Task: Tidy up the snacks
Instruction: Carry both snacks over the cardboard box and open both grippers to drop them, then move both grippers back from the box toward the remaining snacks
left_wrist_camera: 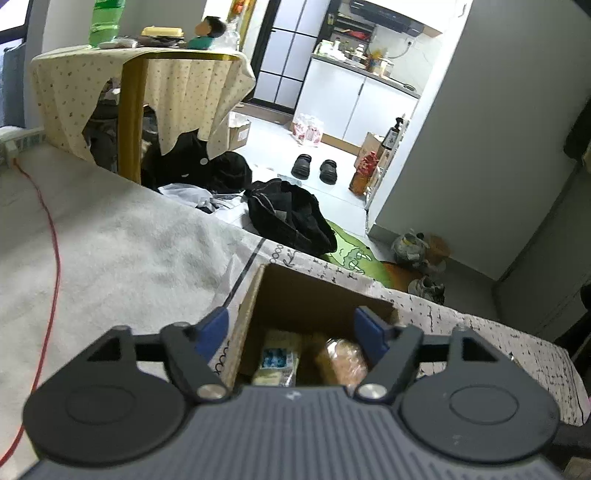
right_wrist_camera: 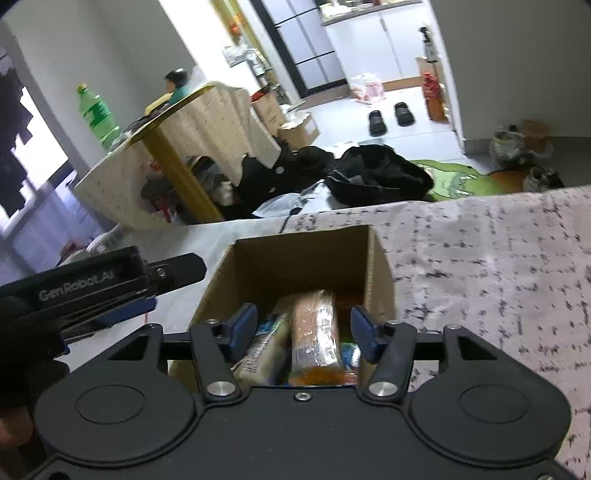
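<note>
An open cardboard box stands on the cloth-covered surface; it also shows in the right wrist view. Inside lie wrapped snacks: a pale packet with a blue label and an orange-brown clear-wrapped packet, also seen in the right wrist view beside the pale packet. My left gripper is open and empty above the box. My right gripper is open over the box, its fingers either side of the orange packet without closing on it. The left gripper shows at the left of the right wrist view.
A red cable runs over the grey cloth at left. Beyond the surface's far edge are a draped table with a green bottle, black bags and shoes on the floor, and a white wall corner.
</note>
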Action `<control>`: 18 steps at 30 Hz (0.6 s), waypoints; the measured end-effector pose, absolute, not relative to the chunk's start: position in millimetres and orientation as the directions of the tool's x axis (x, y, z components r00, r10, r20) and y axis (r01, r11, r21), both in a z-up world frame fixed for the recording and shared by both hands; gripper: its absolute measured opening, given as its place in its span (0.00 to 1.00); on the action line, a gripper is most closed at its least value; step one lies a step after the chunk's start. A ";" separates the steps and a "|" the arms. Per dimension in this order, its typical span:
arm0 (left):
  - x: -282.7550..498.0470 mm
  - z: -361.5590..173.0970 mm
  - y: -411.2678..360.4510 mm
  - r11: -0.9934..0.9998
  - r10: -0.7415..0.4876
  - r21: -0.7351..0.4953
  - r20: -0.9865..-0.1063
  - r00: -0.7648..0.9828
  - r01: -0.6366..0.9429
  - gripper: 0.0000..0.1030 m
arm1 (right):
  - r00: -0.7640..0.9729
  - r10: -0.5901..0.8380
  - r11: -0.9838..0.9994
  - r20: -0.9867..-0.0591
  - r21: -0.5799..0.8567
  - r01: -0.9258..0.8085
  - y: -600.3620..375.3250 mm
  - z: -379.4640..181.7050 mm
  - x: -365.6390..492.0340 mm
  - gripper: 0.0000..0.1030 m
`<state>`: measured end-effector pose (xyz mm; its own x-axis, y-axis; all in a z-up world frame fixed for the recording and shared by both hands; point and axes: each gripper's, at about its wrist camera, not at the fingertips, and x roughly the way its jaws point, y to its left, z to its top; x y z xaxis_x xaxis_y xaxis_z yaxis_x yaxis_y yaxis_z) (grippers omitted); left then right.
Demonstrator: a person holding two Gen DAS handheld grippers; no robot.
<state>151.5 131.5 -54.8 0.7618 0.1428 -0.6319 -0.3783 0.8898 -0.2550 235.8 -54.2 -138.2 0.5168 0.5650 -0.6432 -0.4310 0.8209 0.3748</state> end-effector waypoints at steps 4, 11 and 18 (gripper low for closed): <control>154.8 -56.6 120.4 0.905 0.107 -0.260 -0.626 0.773 -0.335 0.79 | 0.575 0.514 0.855 -0.636 0.332 -0.398 -77.5 -129.7 229.1 0.75; 159.9 -53.3 97.7 0.909 0.089 -0.263 -0.633 0.769 -0.322 0.82 | 0.645 0.442 0.897 -0.623 0.287 -0.337 -121.2 -118.7 222.5 0.95; 157.3 -43.6 70.5 0.923 0.040 -0.279 -0.615 0.787 -0.265 0.86 | 0.690 0.383 0.924 -0.615 0.270 -0.272 -164.5 -109.8 213.8 1.00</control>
